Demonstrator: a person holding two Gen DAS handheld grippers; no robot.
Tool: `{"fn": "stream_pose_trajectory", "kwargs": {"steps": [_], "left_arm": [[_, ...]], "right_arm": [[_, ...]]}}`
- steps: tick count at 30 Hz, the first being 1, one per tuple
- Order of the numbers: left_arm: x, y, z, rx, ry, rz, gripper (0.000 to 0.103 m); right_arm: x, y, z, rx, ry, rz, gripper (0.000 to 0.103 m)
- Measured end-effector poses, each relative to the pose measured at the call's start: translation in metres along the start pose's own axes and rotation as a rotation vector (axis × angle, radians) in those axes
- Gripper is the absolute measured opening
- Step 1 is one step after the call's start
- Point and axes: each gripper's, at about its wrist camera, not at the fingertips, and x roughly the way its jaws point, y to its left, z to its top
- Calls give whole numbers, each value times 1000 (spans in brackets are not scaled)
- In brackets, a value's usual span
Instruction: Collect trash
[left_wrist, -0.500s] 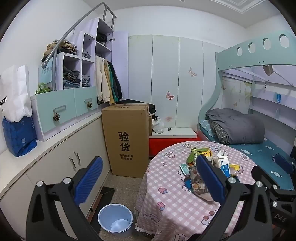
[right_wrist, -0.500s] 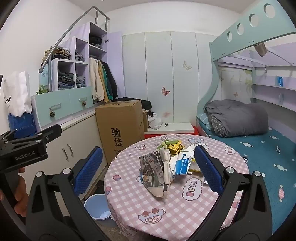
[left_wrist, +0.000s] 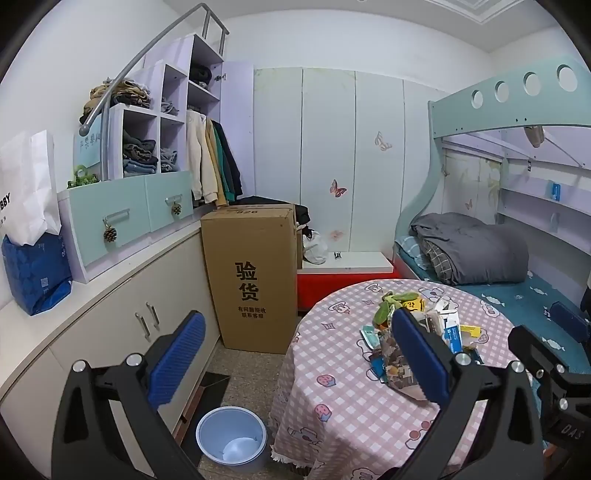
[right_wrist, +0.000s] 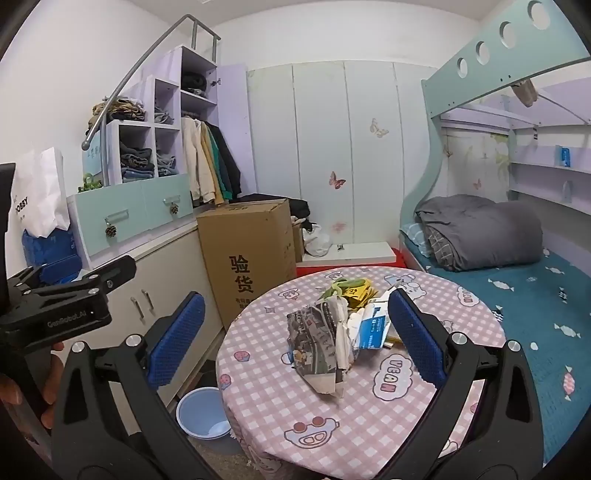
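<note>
A heap of trash lies on a round table (right_wrist: 369, 439) with a pink checked cloth: a crumpled newspaper (right_wrist: 319, 345), a blue and white carton (right_wrist: 373, 326), yellow wrappers (right_wrist: 360, 291) and a green peel (right_wrist: 338, 284). My right gripper (right_wrist: 295, 314) is open in front of the heap, nothing between its blue pads. My left gripper (left_wrist: 295, 332) is open too, held left of the table (left_wrist: 332, 424) and above the floor; its right finger covers part of the newspaper (left_wrist: 397, 373). A blue bin (left_wrist: 231, 439) stands on the floor by the table.
A tall cardboard box (left_wrist: 251, 277) stands behind the bin, against low white cabinets (left_wrist: 122, 332). A bunk bed (right_wrist: 517, 295) with a grey blanket runs along the right. A hand (right_wrist: 50, 391) holds the left gripper's handle at the right wrist view's left edge.
</note>
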Motion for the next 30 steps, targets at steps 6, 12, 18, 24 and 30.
{"fn": "stream_pose_trajectory", "kwargs": {"steps": [6, 12, 18, 24, 30], "left_arm": [[4, 0, -1, 1, 11, 0, 99], [7, 2, -4, -1, 17, -2, 99], [8, 2, -5, -2, 20, -1, 99], [8, 2, -7, -3, 21, 0, 99], [10, 3, -9, -3, 25, 2, 99]], "right_arm": [[6, 6, -6, -36, 9, -20, 97], [11, 5, -11, -15, 20, -13, 97], [12, 4, -12, -14, 25, -10, 97], [16, 4, -15, -11, 35, -7, 97], [16, 4, -15, -9, 38, -7, 97]]}}
